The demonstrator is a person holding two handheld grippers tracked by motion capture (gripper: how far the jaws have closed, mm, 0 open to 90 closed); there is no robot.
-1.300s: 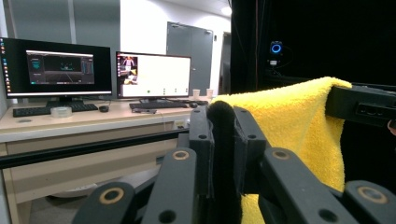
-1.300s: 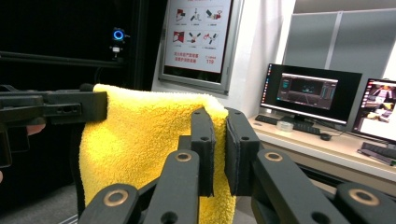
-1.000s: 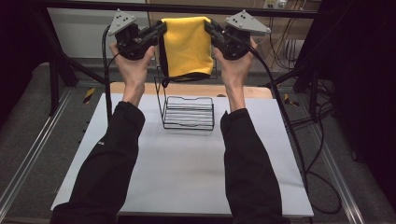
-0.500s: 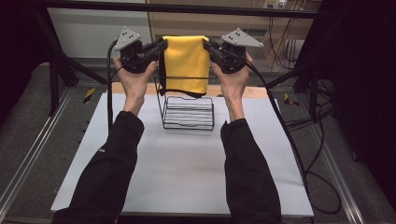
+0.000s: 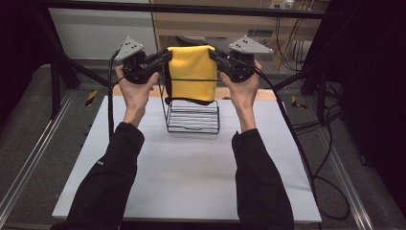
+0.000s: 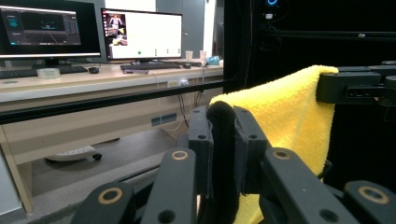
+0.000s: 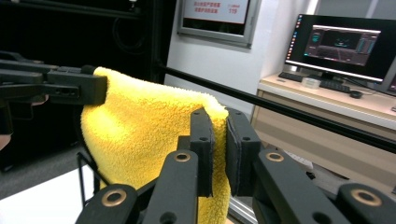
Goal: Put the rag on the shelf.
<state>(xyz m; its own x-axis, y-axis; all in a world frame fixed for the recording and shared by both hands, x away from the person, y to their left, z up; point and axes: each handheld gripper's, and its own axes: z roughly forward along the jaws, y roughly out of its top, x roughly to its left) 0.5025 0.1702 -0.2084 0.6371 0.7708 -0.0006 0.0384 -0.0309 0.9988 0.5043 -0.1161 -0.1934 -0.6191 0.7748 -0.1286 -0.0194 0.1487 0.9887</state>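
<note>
So right now a soft yellow terry-cloth towel (image 5: 192, 72) is held up in the air, stretched between the two grippers above a black wire rack (image 5: 193, 116) that sits on the white table top (image 5: 191, 177). The towel's bottom hem hangs just at the rack's upper wires; I can't tell if it touches them.

Left gripper (image 5: 165, 56) has its jaws pinched narrow on the towel's top left corner. In the left gripper view a dark hem of the cloth is squeezed between the pads, with the yellow body falling away to the side. Right gripper (image 5: 213, 54) does the same on the top right corner, jaws nearly together with yellow pile bunched in between, clear in the right gripper view.

Handling-wise, my guess is this thing is light and totally floppy. It sags a little between the two grips and drapes straight down, so it has no stiffness of its own. The fluffy pile should grip well against the pads, not slippery, and nothing here is fragile. Corners along the top edge look like the right place to hold it, since that keeps it spread flat. Let one corner go and I'd expect it to swing and bunch up, maybe snagging on the rack wires.
</note>
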